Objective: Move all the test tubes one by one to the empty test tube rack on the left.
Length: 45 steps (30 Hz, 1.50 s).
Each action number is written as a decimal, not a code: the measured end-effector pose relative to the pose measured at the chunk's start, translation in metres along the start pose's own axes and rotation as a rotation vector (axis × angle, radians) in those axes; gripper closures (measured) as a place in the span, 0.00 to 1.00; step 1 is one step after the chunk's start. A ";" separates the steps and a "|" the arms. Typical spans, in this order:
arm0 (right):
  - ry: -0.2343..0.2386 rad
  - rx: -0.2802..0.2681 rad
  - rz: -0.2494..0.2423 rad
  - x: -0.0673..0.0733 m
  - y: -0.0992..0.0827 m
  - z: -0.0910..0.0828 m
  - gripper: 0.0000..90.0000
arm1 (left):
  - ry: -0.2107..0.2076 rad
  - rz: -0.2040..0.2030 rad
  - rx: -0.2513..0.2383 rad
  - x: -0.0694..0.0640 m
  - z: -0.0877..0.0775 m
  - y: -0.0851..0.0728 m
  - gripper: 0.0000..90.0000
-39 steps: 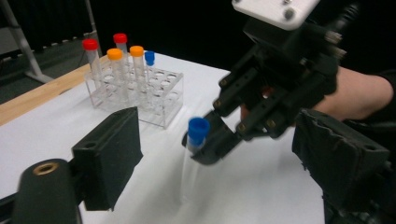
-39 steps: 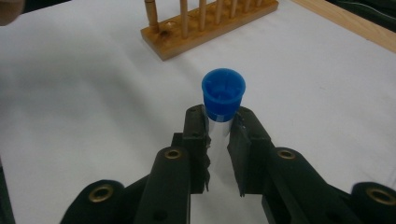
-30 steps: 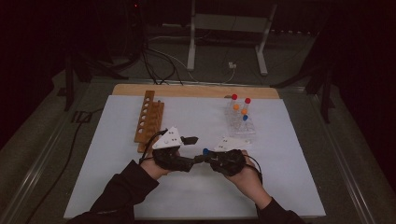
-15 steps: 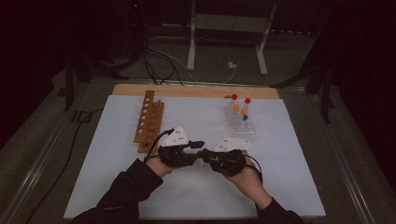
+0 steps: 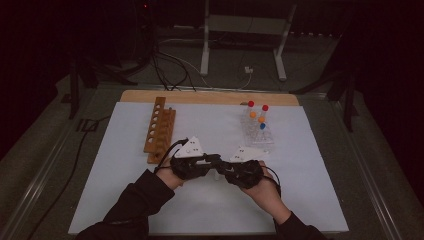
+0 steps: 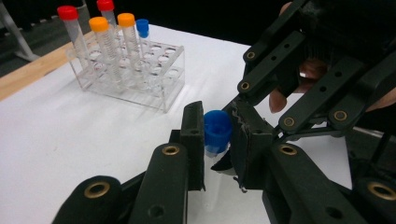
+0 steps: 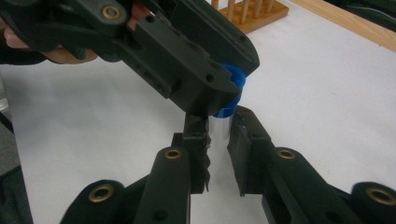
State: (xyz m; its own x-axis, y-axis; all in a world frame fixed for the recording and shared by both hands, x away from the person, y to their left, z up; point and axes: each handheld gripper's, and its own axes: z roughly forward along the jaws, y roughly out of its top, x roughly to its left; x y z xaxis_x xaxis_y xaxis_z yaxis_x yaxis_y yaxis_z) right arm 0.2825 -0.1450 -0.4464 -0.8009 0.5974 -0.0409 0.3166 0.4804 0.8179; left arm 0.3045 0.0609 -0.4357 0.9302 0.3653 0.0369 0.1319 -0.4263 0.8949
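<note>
A clear tube [image 7: 218, 127] with a blue cap [image 6: 217, 128] is held between both grippers above the white mat [image 5: 125, 180]. My left gripper [image 6: 217, 126] has just been closing and now stands shut on the blue cap [image 7: 235, 78]. My right gripper [image 7: 219, 128] is shut on the tube's clear body just below the cap. In the high view the left gripper [image 5: 215, 161] and the right gripper [image 5: 221, 172] meet tip to tip near the mat's middle, each in a person's hand.
A clear rack [image 5: 257, 134] with several capped tubes, red, orange and blue, stands at the back right [image 6: 140, 81]. A wooden rack [image 5: 159, 130] with a row of holes lies at the back left. A wooden board [image 5: 210, 97] edges the mat's far side.
The left gripper's jaws have closed onto the blue cap and the left hand has shifted slightly toward the right one. The right gripper has kept still.
</note>
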 end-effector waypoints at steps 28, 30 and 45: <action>-0.014 -0.086 0.081 -0.011 -0.007 -0.010 0.05 | 0.173 -0.065 -0.037 0.038 -0.041 0.005 0.86; -0.005 -0.089 0.085 -0.012 -0.008 -0.011 0.03 | 0.189 -0.070 -0.037 0.043 -0.045 0.007 0.86; -0.004 -0.120 0.086 -0.016 -0.008 -0.015 0.00 | 0.313 -0.108 -0.048 0.086 -0.066 0.014 0.86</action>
State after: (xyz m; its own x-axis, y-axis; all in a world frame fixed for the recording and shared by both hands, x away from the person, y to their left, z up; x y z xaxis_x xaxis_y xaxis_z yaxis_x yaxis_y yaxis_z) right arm 0.2853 -0.1683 -0.4440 -0.7710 0.6361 0.0304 0.3213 0.3473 0.8810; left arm 0.3631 0.1412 -0.3909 0.7600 0.6463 0.0686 0.2010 -0.3342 0.9208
